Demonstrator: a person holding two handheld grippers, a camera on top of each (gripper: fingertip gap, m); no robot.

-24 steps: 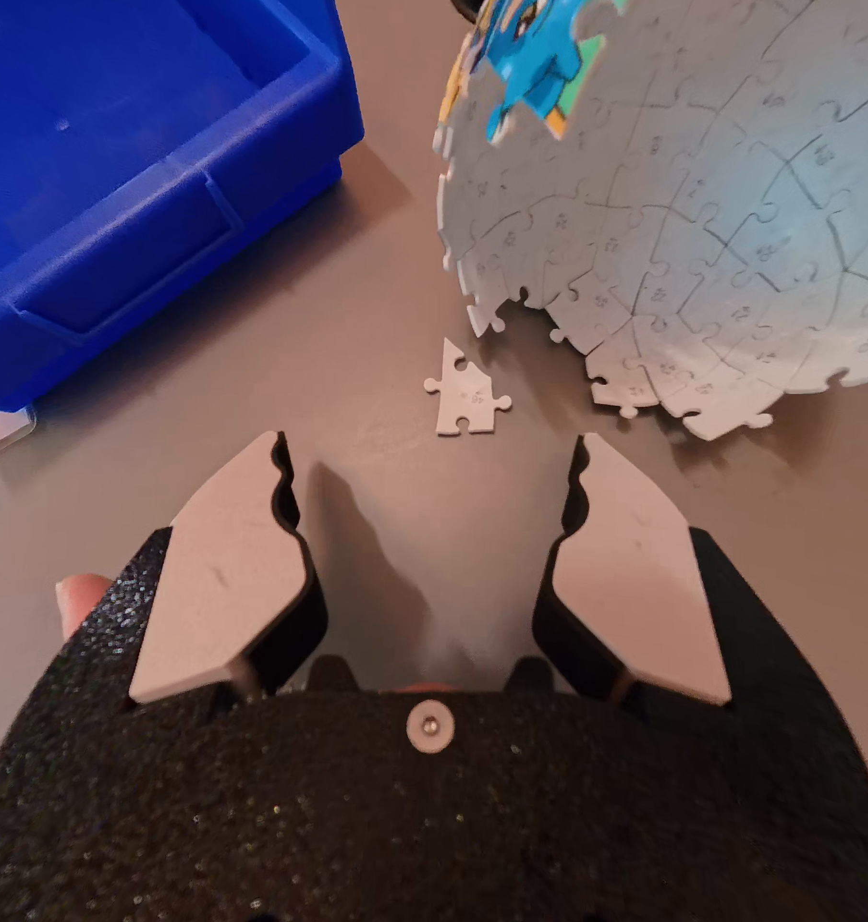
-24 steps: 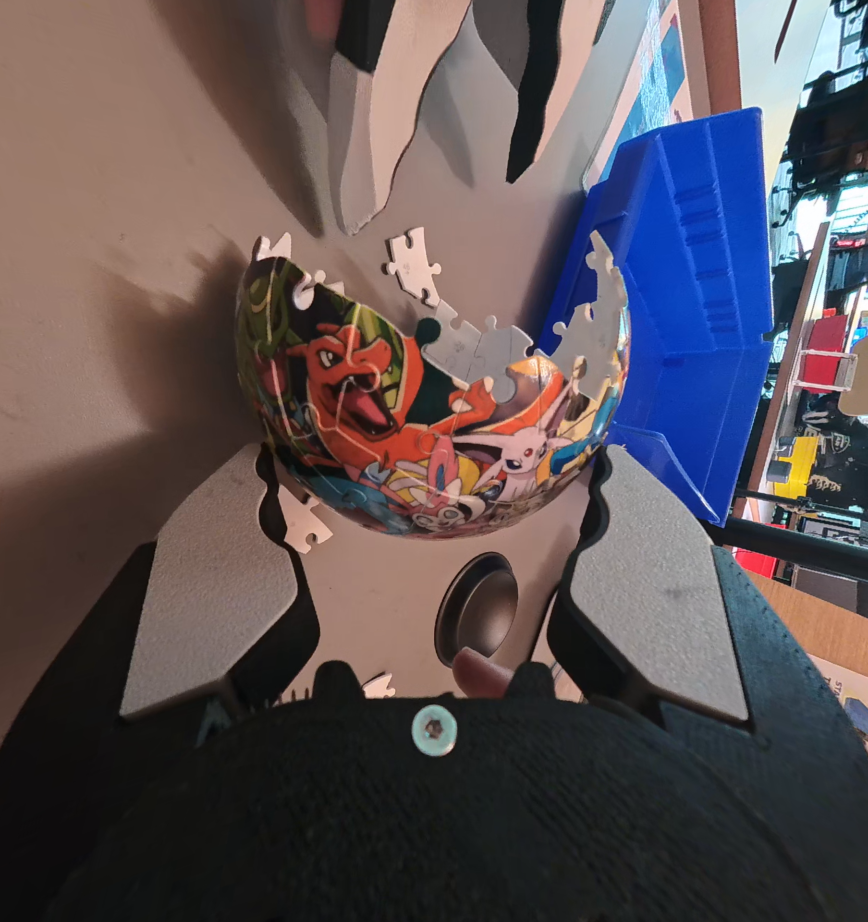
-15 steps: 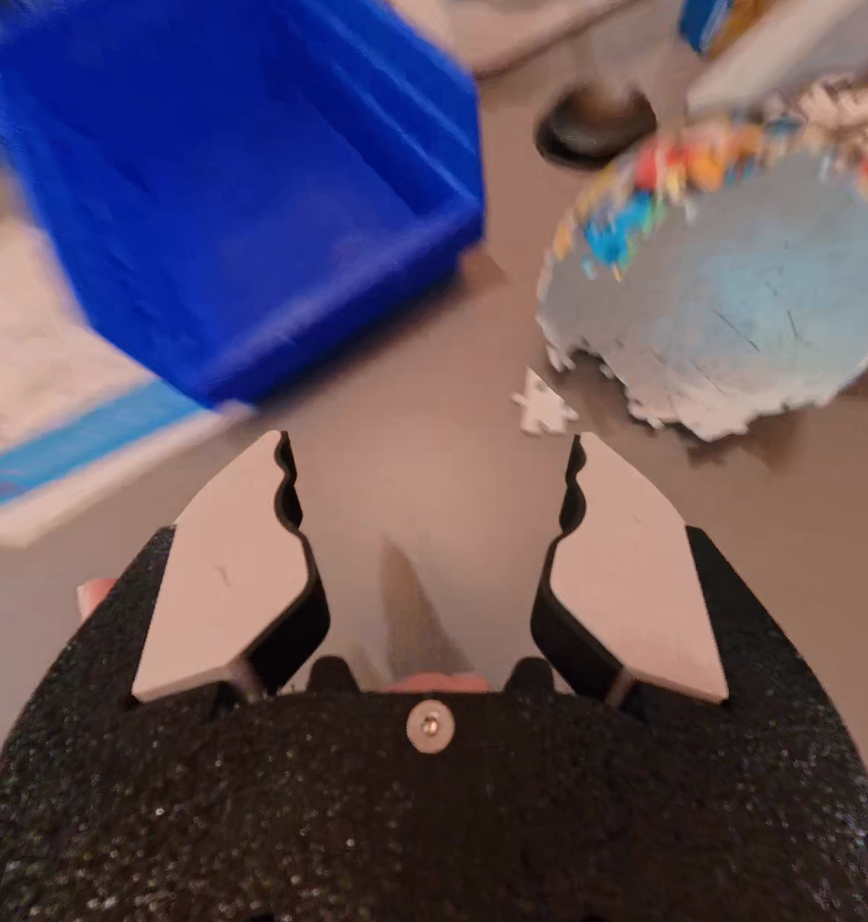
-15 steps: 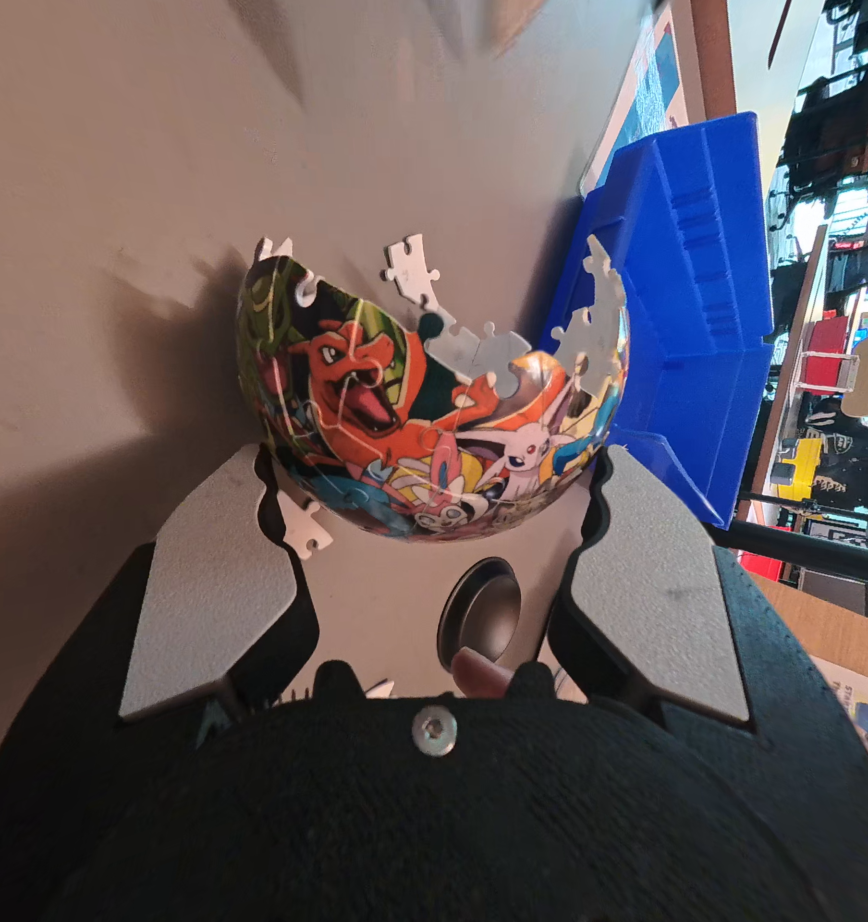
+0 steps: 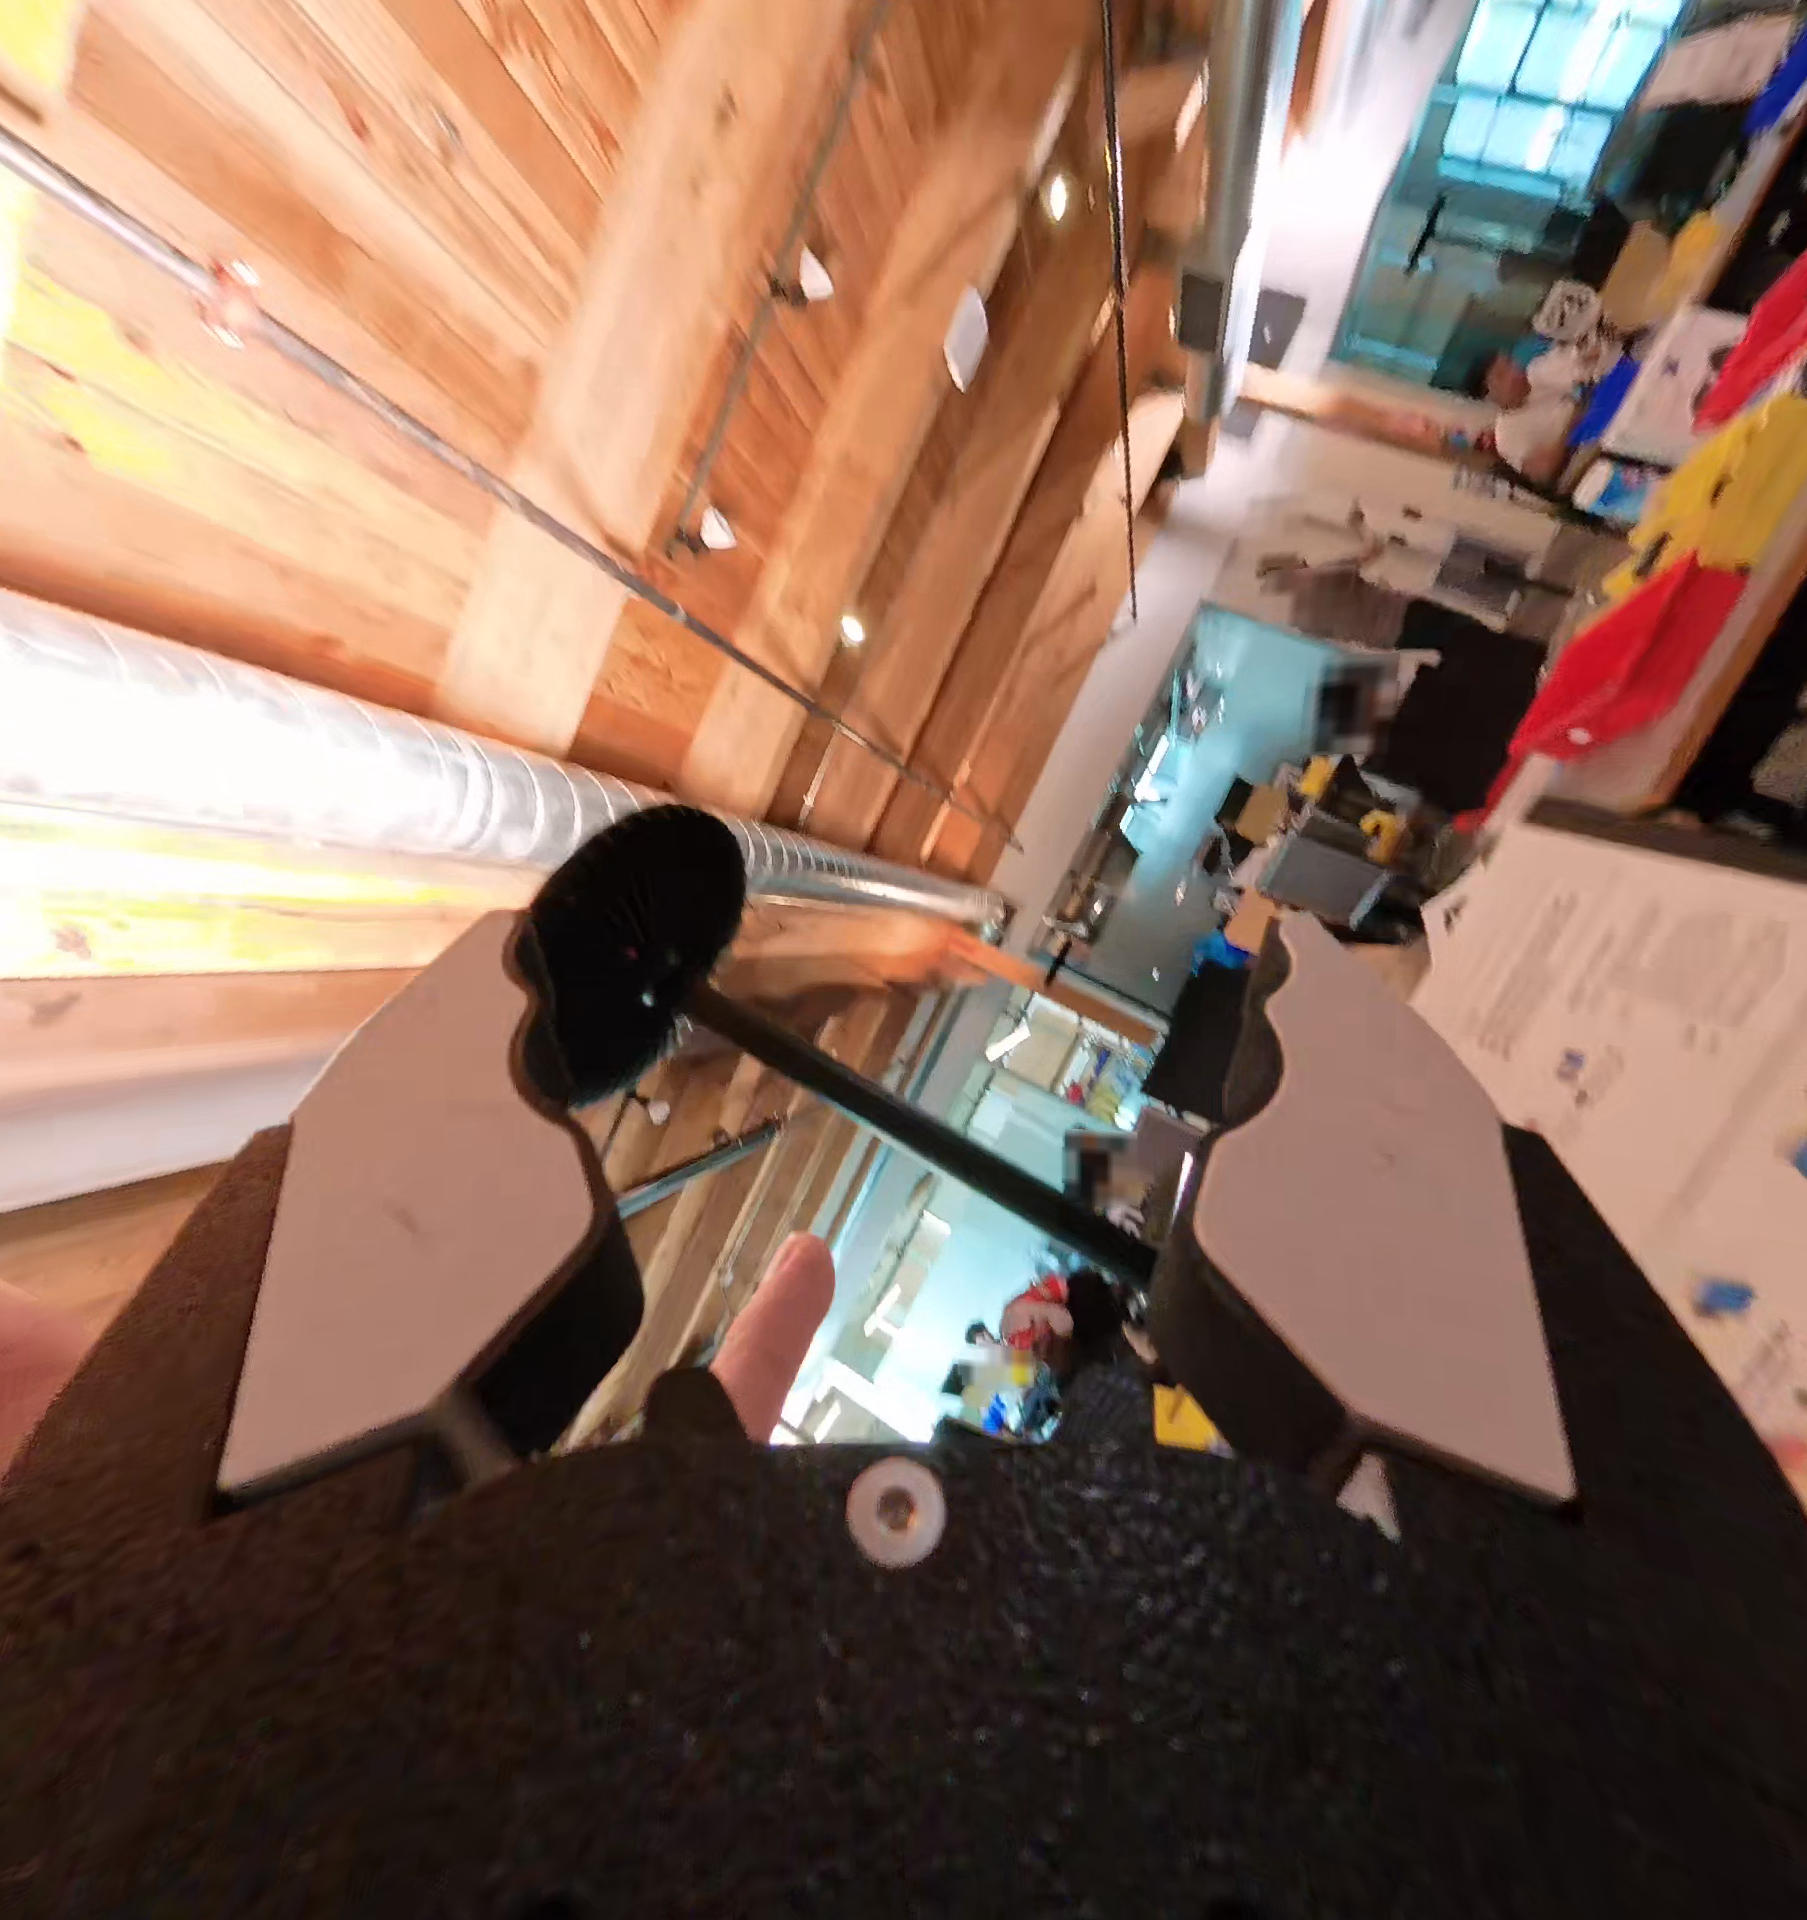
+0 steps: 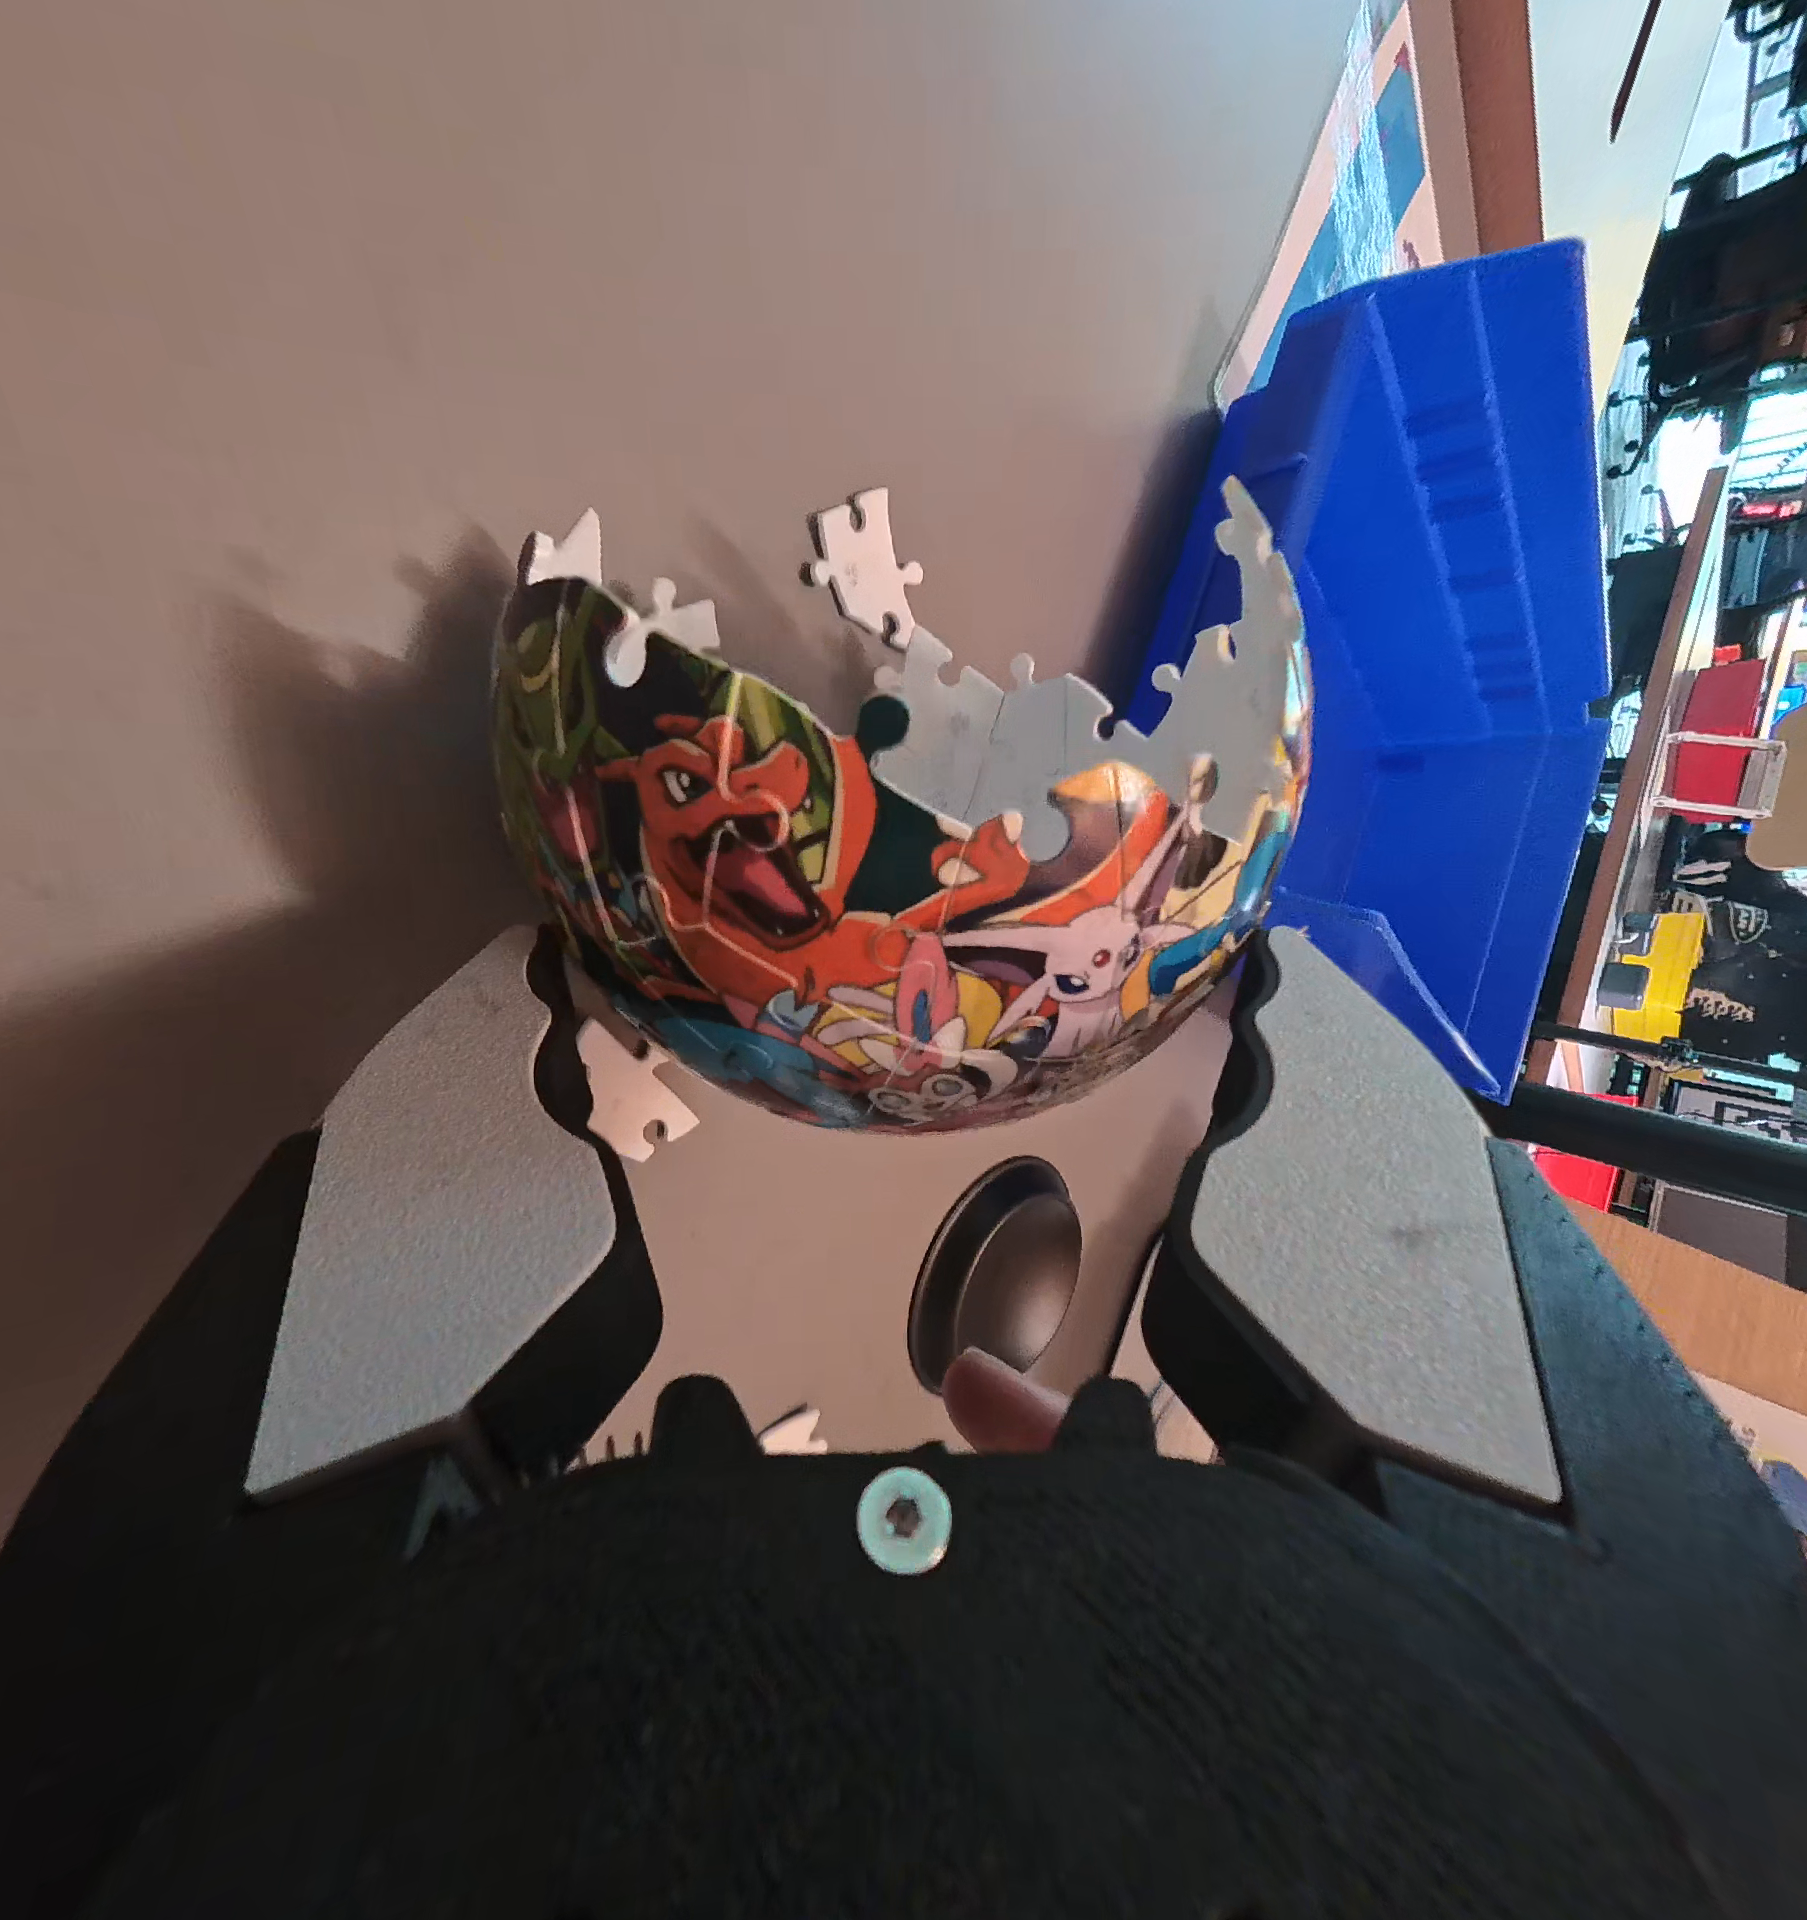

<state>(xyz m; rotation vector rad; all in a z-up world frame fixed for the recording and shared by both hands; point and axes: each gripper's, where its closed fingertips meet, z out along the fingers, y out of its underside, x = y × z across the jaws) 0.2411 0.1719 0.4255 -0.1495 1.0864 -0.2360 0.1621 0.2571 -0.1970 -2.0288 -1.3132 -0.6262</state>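
A half-built puzzle ball shell (image 6: 774, 852) with bright cartoon creatures on its outside lies on the grey table (image 6: 463, 260). My right gripper (image 6: 899, 966) is open, and its fingertips flank the shell's lower sides. I cannot tell whether they touch it. A loose white puzzle piece (image 6: 863, 566) lies just beyond the shell. Another loose piece (image 6: 634, 1086) lies by my right gripper's left finger. My left gripper (image 5: 894, 956) is open and empty. It is raised off the table and points up at a wooden ceiling.
A blue plastic bin (image 6: 1450, 623) stands right of the shell. A round grommet hole (image 6: 1013, 1257) sits in the table between my right fingers. In the left wrist view a black disc on a rod (image 5: 634, 935) crosses between the fingers, under a silver duct (image 5: 359, 758). One gripper's finger ends stand about 60 cm off the other's. Between my right fingertips and the loose piece (image 6: 634, 1086) there is roughly 5 cm.
My left gripper has lifted away from the loose piece and swung up to face the ceiling. It is gone from the right wrist view. My right gripper has barely moved.
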